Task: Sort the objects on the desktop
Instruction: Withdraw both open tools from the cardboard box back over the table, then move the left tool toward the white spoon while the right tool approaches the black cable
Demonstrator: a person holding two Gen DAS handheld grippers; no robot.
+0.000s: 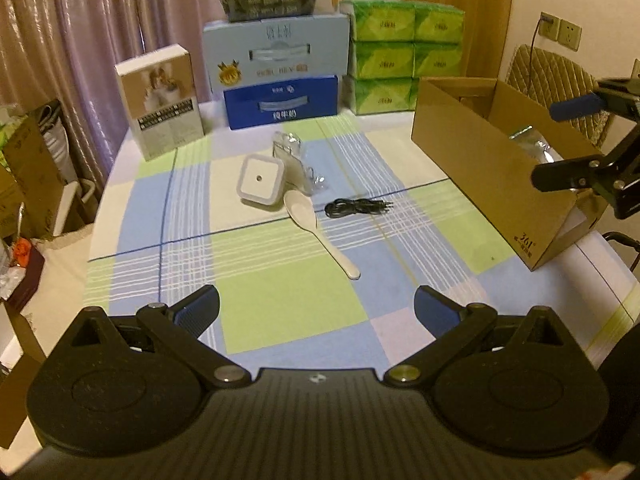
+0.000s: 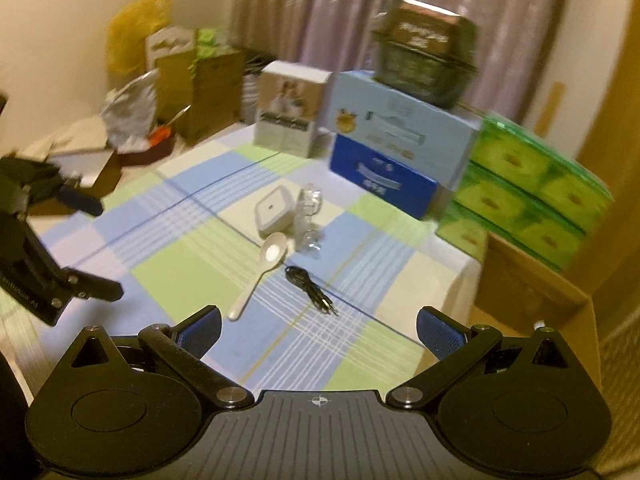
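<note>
Left wrist view: left tongs [image 1: 316, 312] spread wide and empty, low over the checked cloth of the surface [image 1: 280, 328]. Near the middle of the cloth, a cluster: white square night light [image 1: 261, 179], clear plastic packet [image 1: 294, 156] just behind and to its right, pale spoon [image 1: 316, 228] with bowl touching the light's front corner and handle pointing toward the camera. Black coiled cable [image 1: 356, 206] just right of the spoon bowl, apart from it. Open cardboard box [image 1: 492, 176] on the right side, a silver foil pouch [image 1: 530, 142] inside. Right tongs [image 1: 560, 140] over that box, spread, nothing between them. At the far edge, a pet-picture box [image 1: 160, 100], stacked blue cartons [image 1: 280, 76], green tissue packs [image 1: 400, 60].

Right wrist view, slightly blurred: right tongs [image 2: 318, 330] spread wide, empty, above the cloth. Same cluster ahead: night light [image 2: 274, 210], packet [image 2: 310, 220], spoon [image 2: 260, 272], cable [image 2: 310, 286]. Cardboard box wall [image 2: 532, 288] at right. Left tongs [image 2: 100, 248] at the left edge, also spread.
</note>
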